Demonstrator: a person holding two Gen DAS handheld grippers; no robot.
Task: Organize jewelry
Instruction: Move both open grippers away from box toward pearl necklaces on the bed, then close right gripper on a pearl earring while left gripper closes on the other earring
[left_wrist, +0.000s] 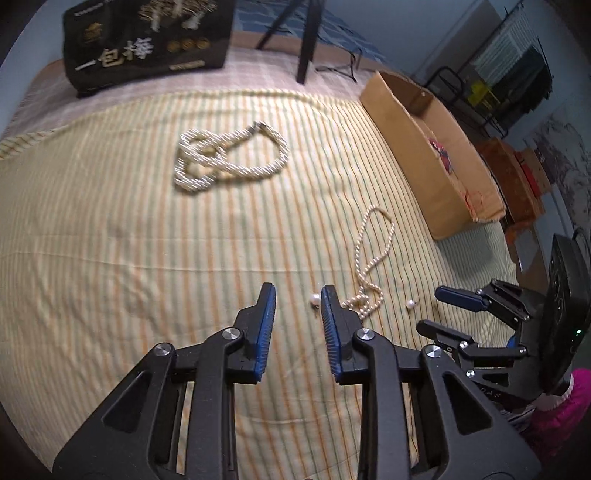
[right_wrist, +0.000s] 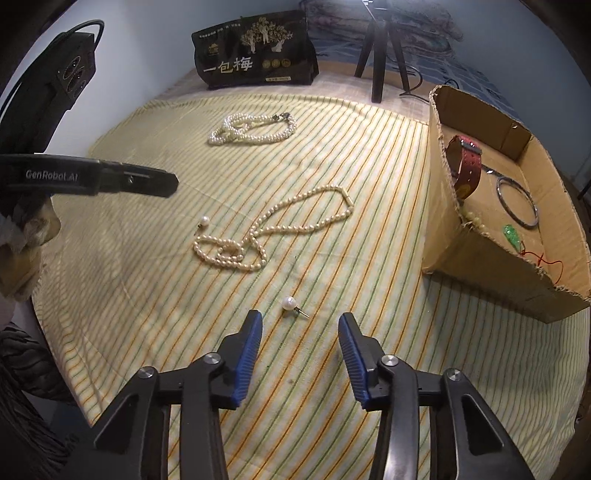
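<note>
Right gripper, jaws wide open and empty, hovers with a pearl earring just ahead between them; left gripper jaws also open, empty, beside another pearl earring.

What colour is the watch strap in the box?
Red watch strap, clearest in the right wrist view.

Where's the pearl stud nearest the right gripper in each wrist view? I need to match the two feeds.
Left wrist view: the pearl stud lies low right, on the striped cloth beside the right gripper.
Right wrist view: the stud lies low centre, just ahead of the open jaws.
Shared landmark: the thin pearl necklace.
</note>
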